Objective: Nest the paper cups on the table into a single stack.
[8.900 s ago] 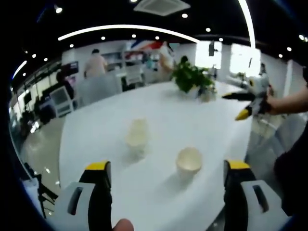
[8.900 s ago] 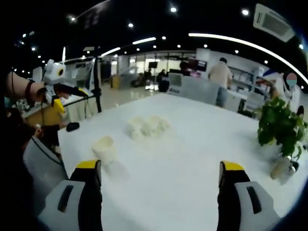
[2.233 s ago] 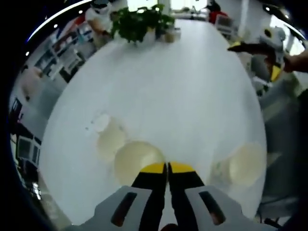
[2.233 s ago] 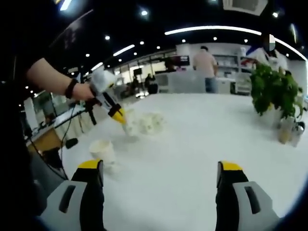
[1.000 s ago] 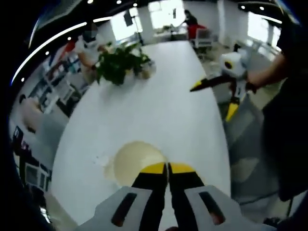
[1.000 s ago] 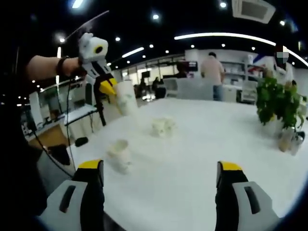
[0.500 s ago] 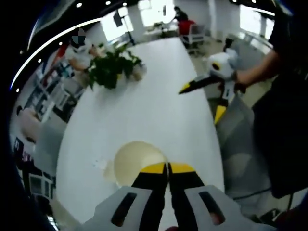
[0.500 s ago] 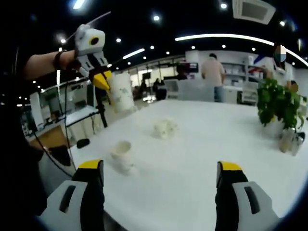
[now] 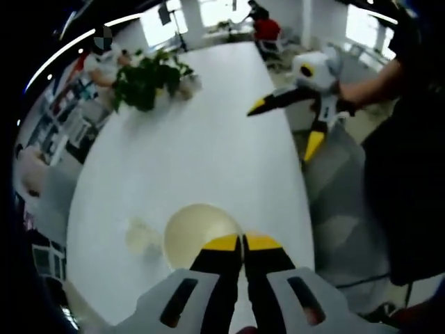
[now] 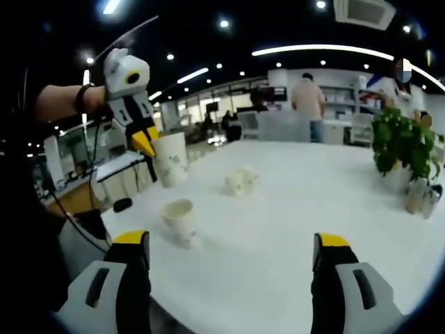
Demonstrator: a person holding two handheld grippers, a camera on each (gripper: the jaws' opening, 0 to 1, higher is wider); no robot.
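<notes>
My left gripper (image 9: 242,240) is shut on the rim of a pale paper cup (image 9: 195,233), held in the air above the white table (image 9: 208,139). A second cup (image 9: 142,235) stands on the table just left of it and below. In the right gripper view the left gripper (image 10: 147,147) hangs at the upper left with the held cup (image 10: 171,161), above and a little behind an upright cup (image 10: 179,217). Farther back lies another pale cup (image 10: 240,181), blurred. My right gripper (image 10: 229,243) is open with nothing in it, and it shows open (image 9: 284,129) off the table's right edge.
A potted plant (image 10: 403,149) and a small bottle stand at the table's far right; the plant (image 9: 146,80) sits at the far end in the left gripper view. The person's arm and dark clothes (image 9: 410,153) are beside the table edge. People and desks fill the background.
The left gripper has come down with its cup, closer to the upright cup on the table, which has come into the left gripper view. The right gripper stays open.
</notes>
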